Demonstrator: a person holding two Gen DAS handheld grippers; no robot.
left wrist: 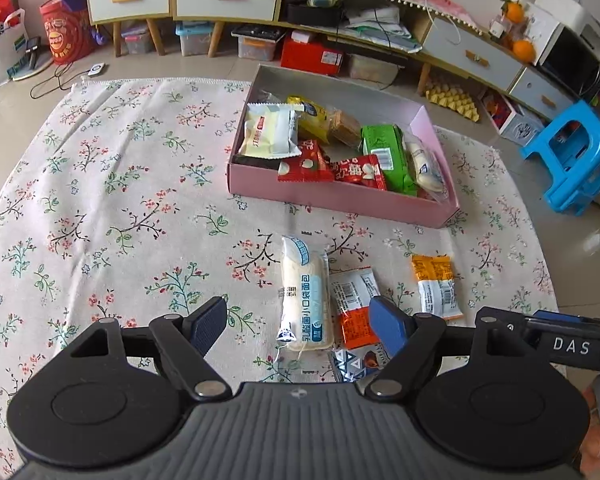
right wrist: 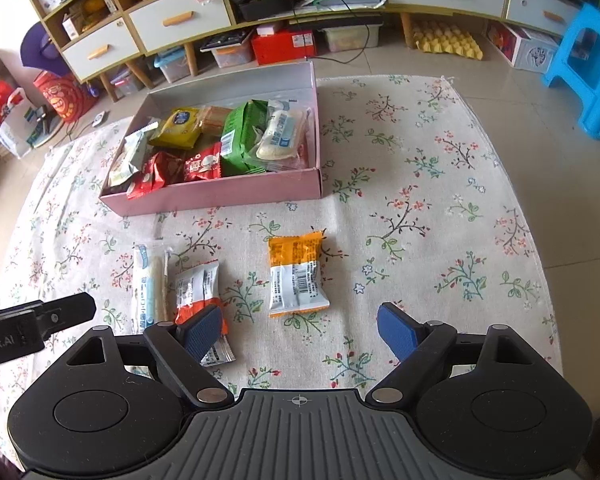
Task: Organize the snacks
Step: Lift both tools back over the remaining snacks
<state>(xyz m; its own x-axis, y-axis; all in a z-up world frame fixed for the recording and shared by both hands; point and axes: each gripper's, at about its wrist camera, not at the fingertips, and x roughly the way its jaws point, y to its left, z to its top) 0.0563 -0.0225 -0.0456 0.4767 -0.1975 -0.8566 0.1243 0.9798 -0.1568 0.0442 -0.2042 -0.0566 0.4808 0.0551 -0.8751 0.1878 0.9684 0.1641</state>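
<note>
Jaws spread on both: left gripper point(left wrist: 296, 326) over the bread packet point(left wrist: 305, 294), right gripper point(right wrist: 300, 330) empty, orange snack point(right wrist: 298, 276) at 12 o'clock. Packets look light, soft, crinkly-slick; pinch mid-body across width. Pink box point(right wrist: 220, 196) further at 11.

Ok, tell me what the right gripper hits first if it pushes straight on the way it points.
Most likely the orange-and-white snack packet lying on the floral cloth: it sits just ahead of the open right gripper, roughly centred between its fingers. Depth is unclear, so it could meet bare cloth just short of it.
</note>
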